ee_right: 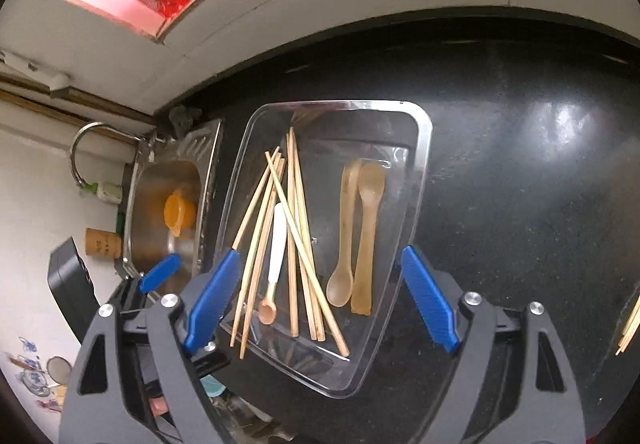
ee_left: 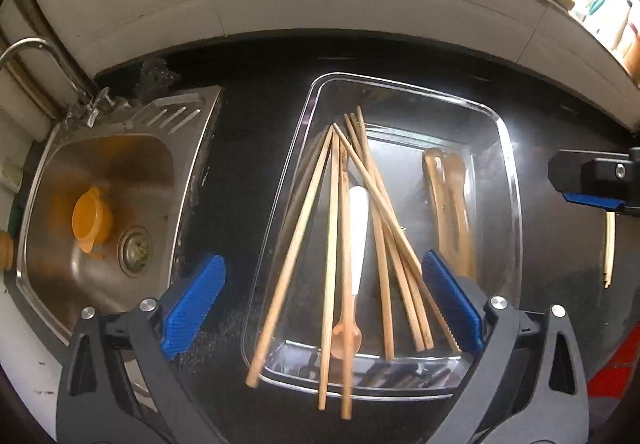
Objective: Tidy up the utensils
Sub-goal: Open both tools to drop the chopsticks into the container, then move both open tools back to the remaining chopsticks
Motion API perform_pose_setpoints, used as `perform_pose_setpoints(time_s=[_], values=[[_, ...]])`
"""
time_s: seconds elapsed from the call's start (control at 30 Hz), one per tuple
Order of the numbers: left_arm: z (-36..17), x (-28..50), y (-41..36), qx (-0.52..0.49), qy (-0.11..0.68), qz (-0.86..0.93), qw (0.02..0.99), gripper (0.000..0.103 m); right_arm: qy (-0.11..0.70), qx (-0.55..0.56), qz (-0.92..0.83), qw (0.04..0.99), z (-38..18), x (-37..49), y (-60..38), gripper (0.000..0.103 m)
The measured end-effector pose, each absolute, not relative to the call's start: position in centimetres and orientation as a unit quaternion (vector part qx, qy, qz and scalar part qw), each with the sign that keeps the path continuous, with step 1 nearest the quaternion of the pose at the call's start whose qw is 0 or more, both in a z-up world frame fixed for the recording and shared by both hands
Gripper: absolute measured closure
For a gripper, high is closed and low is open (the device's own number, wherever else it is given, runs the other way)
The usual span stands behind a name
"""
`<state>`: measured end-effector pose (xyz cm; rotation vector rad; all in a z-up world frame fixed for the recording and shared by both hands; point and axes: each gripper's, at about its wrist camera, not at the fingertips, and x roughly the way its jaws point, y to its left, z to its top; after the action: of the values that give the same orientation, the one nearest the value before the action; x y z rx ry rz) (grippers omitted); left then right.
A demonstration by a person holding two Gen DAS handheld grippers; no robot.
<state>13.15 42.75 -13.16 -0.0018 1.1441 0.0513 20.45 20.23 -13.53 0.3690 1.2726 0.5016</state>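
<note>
Both my tongs are over the clear tray (ee_left: 510, 180), jaws spread, nothing between the pads.

Left gripper (ee_left: 320, 308): wide open, blue pads at about 7 and 5 o'clock in its view. It points steeply down at the near end of the tray. The chopsticks (ee_left: 332, 244) show between the pads, but neither pad touches them.

Right gripper (ee_right: 320, 300): also open and empty. In its own view the left pad sits over the tray's left rim at about 7 o'clock, the right pad just outside the right rim at about 4 o'clock.

Tray contents:
- Chopsticks fanned out in the left half, crossing one another. Several near ends stick out over the near rim, toward 6 o'clock in the left view.
- Small spoon with white handle (ee_right: 276, 244) lies among the chopsticks, wooden bowl end toward me.
- Two wooden spoons (ee_right: 356, 236) side by side in the right half, well apart from the chopsticks, one bowl near me and one bowl away.

Tray sits on the black counter (ee_right: 520, 184). Steel sink (ee_left: 100, 180) is at 9 o'clock of the tray, orange cup (ee_left: 90, 220) in it.

More loose sticks (ee_right: 630, 324) lie on the counter at 3 o'clock, outside the tray.
</note>
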Motion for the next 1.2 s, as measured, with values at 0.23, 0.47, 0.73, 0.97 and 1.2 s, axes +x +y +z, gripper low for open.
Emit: perform_pose_setpoints(time_s=[0.23, 0.47, 0.73, 0.97, 1.2], values=[[-12.3, 12.4, 41.7, -0.005, 0.536, 0.025, 0.844, 0.007, 0.585, 0.171, 0.224, 0.760, -13.9, 19.6, 18.3, 0.022], [-11.3, 11.9, 37.7, 0.014, 0.526, 0.005, 0.851, 0.007, 0.572, 0.178, 0.196, 0.777, -13.9, 18.3, 13.2, 0.022], [-12.7, 11.0, 26.6, 0.055, 0.517, -0.078, 0.850, 0.007, 0.544, 0.150, 0.089, 0.821, -16.0, 14.7, 0.7, 0.022], [-18.0, 8.3, 15.8, 0.125, 0.532, -0.143, 0.825, 0.007, 0.559, 0.056, -0.020, 0.827, -21.9, 9.0, -10.8, 0.022], [-20.7, 6.3, 11.3, 0.159, 0.557, -0.150, 0.801, 0.007, 0.585, 0.010, 0.000, 0.811, -26.6, 6.2, -12.4, 0.022]])
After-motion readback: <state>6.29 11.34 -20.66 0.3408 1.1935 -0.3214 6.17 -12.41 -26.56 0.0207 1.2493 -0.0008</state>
